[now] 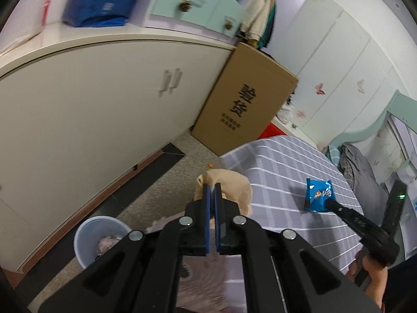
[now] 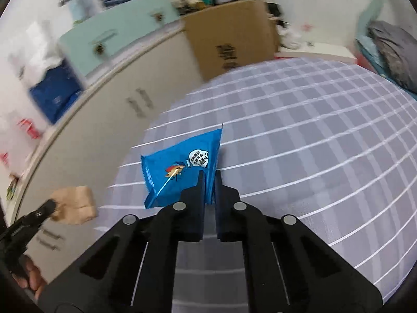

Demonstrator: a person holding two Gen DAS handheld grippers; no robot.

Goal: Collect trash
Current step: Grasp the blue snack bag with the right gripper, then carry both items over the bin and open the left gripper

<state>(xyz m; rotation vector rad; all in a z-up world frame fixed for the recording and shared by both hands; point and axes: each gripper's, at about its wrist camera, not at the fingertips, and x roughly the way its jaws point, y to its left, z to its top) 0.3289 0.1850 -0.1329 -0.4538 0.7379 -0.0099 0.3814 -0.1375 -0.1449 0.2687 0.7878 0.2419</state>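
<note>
In the left wrist view, the left gripper [image 1: 214,186] is clamped on a crumpled beige paper [image 1: 229,190] at centre, with the bin [image 1: 86,237] at eight o'clock on the floor. In the right wrist view, the right gripper [image 2: 209,174] pinches a blue snack wrapper [image 2: 179,174] above the checked bedsheet [image 2: 312,143]; the beige paper hangs at nine o'clock.

We've got a bright blue snack wrapper [image 2: 182,174] with a white speech bubble, a beige crumpled paper [image 1: 229,190], and a lilac bedsheet [image 2: 299,135] checked with white lines. Pale blue trash bin [image 1: 86,237] lower left, brown cardboard box [image 1: 242,99] with black print.
</note>
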